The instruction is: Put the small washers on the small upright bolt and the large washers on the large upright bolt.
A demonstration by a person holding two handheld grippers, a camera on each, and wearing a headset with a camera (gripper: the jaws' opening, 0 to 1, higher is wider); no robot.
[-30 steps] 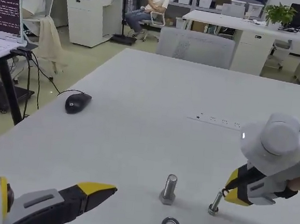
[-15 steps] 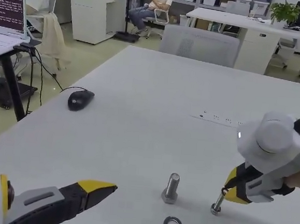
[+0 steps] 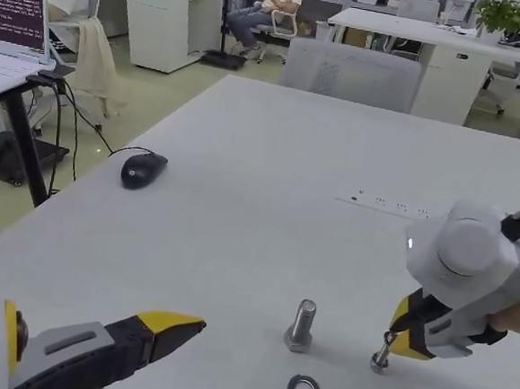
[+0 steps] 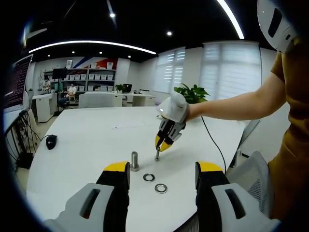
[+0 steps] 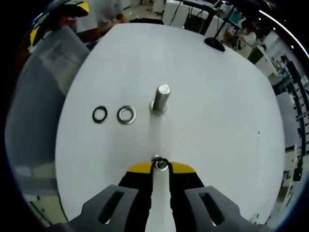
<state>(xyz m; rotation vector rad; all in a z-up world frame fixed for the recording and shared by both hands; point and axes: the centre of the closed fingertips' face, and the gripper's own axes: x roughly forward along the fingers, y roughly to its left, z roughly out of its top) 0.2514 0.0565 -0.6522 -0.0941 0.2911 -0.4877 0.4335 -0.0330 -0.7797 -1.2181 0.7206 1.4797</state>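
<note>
**Pinching a small washer (image 5: 160, 164) at the top of the small bolt (image 3: 380, 357)**

Has the right tongs (image 3: 396, 337) clenched on the small washer, with one yellow tip close on each side of it. Has that washer right at the top of the small bolt, which stands just under the tips. Cannot tell if the washer is round the bolt or only touching its top.

Has the left tongs (image 4: 162, 168) released, jaws wide apart, well apart from the right tongs and over the white table (image 3: 245, 157).

Shows the large bolt (image 3: 301, 325) upright between the two tongs. Puts it near the small bolt, on the side closer to the left tongs.

Shows two more washers lying flat on the table, side by side. Puts a pale washer (image 5: 126, 114) near the foot of the large bolt and a dark washer (image 5: 100, 114) just beside it, farther from that bolt. Finds both ahead of the left tongs, in line with the gap between its jaws. Finds them ahead and to the left of the right tongs in the right gripper view.

Shows a black mouse (image 3: 143, 168) far ahead of the left tongs. Shows a flat white power strip (image 3: 394, 206) past the right tongs.
</note>
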